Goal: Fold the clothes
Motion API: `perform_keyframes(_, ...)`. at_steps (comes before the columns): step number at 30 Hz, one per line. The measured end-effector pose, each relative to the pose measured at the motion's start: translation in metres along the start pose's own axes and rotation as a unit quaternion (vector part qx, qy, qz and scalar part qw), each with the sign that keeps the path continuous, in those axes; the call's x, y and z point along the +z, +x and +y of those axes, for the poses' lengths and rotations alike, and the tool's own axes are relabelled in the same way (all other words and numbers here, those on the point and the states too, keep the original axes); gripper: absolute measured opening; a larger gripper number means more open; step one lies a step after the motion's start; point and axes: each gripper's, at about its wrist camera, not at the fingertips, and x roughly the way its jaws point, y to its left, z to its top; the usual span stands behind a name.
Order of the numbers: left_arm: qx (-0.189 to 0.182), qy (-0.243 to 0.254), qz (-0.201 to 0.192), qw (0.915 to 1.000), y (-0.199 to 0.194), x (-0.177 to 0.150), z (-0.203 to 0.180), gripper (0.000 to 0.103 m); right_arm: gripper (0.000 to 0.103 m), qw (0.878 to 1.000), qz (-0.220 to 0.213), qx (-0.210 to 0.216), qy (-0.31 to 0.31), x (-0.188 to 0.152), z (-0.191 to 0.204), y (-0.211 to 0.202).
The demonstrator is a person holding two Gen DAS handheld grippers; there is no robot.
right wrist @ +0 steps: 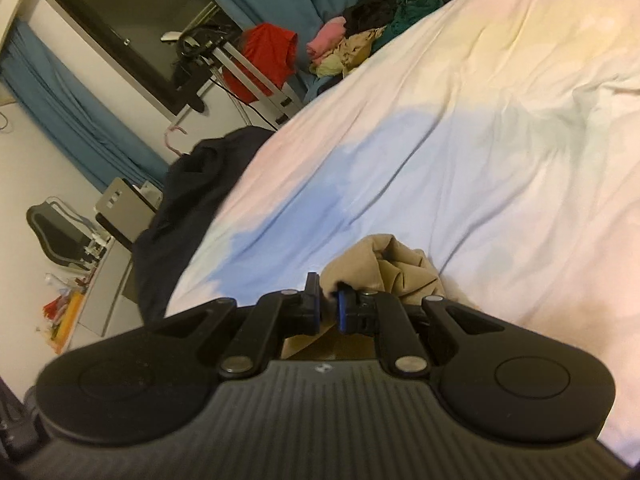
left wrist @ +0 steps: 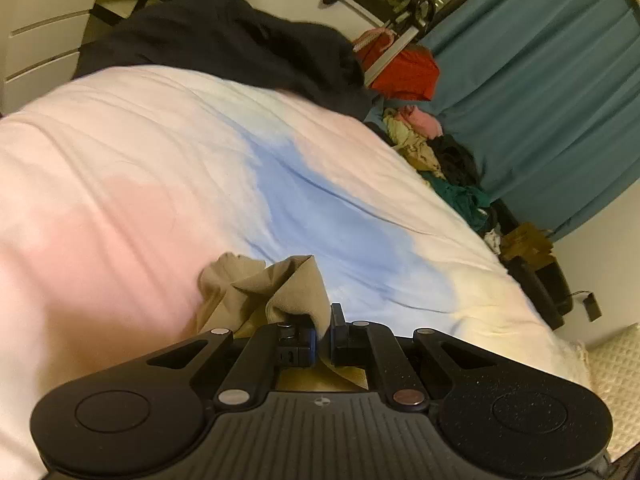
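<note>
A tan garment (left wrist: 256,284) is bunched over the pastel bedspread (left wrist: 160,168). My left gripper (left wrist: 325,320) is shut on a fold of it, with cloth running between the jaws. In the right wrist view the same tan garment (right wrist: 396,268) bunches just past my right gripper (right wrist: 330,296), which is shut on its edge. Most of the garment hangs below both grippers and is hidden by their bodies.
A dark garment (left wrist: 240,48) lies at the bed's far end, also in the right wrist view (right wrist: 188,200). A pile of mixed clothes (left wrist: 440,160) sits along the bed's side by the teal curtain (left wrist: 540,100). A red cloth (left wrist: 404,72) hangs on a rack. A desk (right wrist: 108,248) stands beside the bed.
</note>
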Motion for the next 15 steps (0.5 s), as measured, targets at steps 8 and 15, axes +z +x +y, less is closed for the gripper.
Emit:
perform_keyframes(8,0.016,0.012,-0.008,0.9998,0.048,0.002,0.013,0.007,0.012,1.000,0.031,0.003,0.005,0.005,-0.021,0.058)
perform_keyframes(15,0.019,0.043,-0.016,0.9988,0.049,-0.001,0.011,0.010,0.012,0.999,0.045,0.002,-0.005,0.004,-0.023,0.070)
